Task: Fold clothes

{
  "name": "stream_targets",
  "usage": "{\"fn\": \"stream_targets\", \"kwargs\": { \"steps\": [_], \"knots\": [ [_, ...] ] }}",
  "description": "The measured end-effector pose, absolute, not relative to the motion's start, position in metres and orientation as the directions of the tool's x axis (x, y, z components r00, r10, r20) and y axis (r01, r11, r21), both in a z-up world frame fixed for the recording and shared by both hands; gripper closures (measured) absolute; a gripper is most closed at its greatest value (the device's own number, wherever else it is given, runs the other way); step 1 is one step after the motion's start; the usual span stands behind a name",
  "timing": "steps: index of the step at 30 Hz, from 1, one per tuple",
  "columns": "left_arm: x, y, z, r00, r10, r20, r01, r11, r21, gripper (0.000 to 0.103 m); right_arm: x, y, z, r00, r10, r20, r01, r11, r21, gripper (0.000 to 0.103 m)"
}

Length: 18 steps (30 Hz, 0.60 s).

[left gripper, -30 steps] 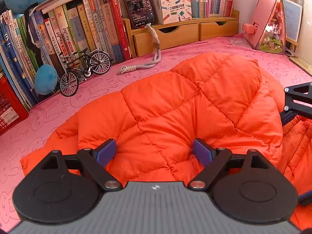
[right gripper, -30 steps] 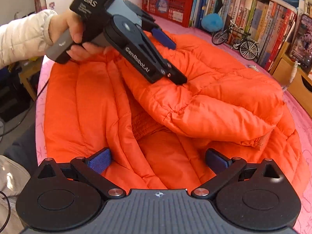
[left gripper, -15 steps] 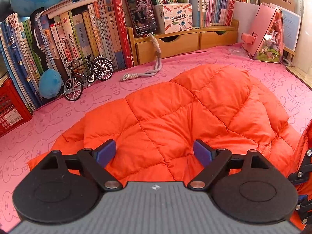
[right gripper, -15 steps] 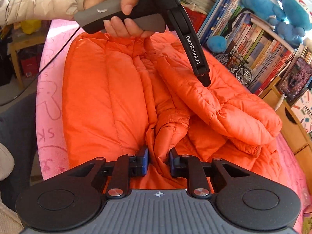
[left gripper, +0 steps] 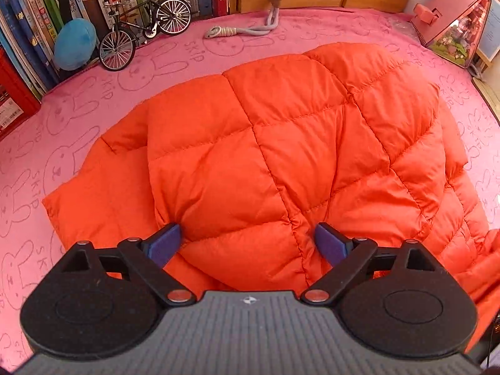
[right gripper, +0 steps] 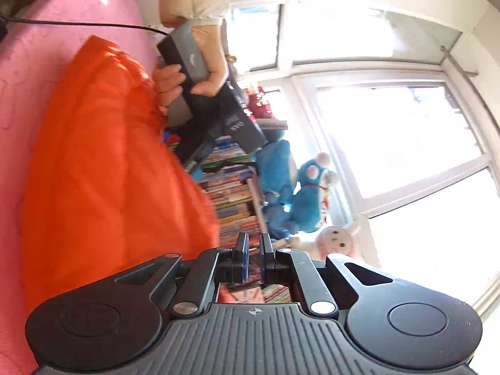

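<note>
- Left gripper (left gripper: 247, 240): jaws apart, just widened, over orange jacket (left gripper: 281, 156); I'd press the fold flat.
- Right gripper (right gripper: 253, 254): jaws just closed, seemingly on nothing; blurred view.

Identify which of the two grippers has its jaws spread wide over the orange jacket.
The left gripper: its blue pads stand far apart over the orange jacket. The right gripper is shut, with nothing visible between its pads.
</note>
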<state>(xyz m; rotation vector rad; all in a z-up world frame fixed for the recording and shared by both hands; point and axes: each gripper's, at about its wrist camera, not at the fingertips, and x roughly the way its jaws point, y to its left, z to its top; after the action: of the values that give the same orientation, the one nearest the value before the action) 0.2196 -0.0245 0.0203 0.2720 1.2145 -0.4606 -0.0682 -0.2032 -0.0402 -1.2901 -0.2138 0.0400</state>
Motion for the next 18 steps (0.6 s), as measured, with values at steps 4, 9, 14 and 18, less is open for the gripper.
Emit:
{"fn": "stream_targets", "kwargs": {
  "steps": [4, 9, 14, 18],
  "knots": [
    [0.206, -0.014, 0.023, 0.265, -0.2, -0.943, 0.483, 0.874, -0.05, 0.009, -0.025, -0.202, 0.001, 0.994, 0.054, 0.098, 0.067, 0.42, -0.905, 0.094],
    [0.174, 0.039, 0.043, 0.338, -0.347, -0.875, 0.47, 0.868, -0.163, 0.009, -0.005, -0.264, 0.033, 0.934, 0.153, -0.323, -0.313, 0.787, -0.531, 0.068],
    [0.125, 0.126, 0.048, 0.44, -0.506, -0.742, 0.472, 0.833, -0.287, 0.008, -0.04, -0.353, 0.05, 0.824, 0.296, -0.483, -0.337, 0.942, 0.003, 0.025],
    [0.109, 0.159, 0.023, 0.479, -0.554, -0.681, 0.413, 0.827, -0.382, 0.006, -0.058, -0.379, 0.037, 0.803, 0.321, -0.502, -0.301, 0.946, 0.124, 0.015]
  ]
}}
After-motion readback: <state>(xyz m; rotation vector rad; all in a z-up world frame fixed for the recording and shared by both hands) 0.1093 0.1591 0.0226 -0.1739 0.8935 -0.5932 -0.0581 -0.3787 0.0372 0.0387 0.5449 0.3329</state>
